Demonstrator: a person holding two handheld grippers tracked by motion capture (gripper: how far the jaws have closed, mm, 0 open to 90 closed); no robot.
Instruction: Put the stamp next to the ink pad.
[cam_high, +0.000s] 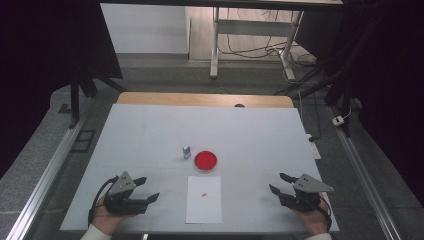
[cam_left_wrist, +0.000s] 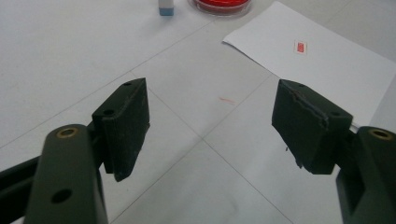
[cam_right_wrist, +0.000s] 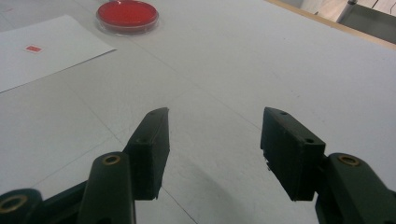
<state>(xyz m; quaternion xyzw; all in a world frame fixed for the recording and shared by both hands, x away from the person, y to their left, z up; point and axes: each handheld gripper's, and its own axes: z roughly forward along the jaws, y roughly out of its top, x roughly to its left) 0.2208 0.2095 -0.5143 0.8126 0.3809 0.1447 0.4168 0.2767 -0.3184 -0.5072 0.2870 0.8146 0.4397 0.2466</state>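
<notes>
A round red dish (cam_high: 205, 161) sits near the middle of the white table (cam_high: 150, 125), with a small grey-blue block (cam_high: 187, 151) just left of it. In front of them lies a white sheet of paper (cam_high: 204, 206) bearing a small red mark (cam_high: 204, 194). My left gripper (cam_high: 148, 189) rests at the front left, open and holding nothing. My right gripper (cam_high: 278, 182) rests at the front right, also open and holding nothing. The left gripper view shows the dish (cam_left_wrist: 223, 5), block (cam_left_wrist: 166, 7) and paper (cam_left_wrist: 327, 65) beyond the jaws. The right gripper view shows the dish (cam_right_wrist: 127, 16) and paper (cam_right_wrist: 42, 51).
The table's wooden far edge (cam_high: 205, 99) lies beyond the white surface. Metal rails (cam_high: 45, 180) run along both sides of the table. A desk frame (cam_high: 250, 45) with cables stands on the floor behind.
</notes>
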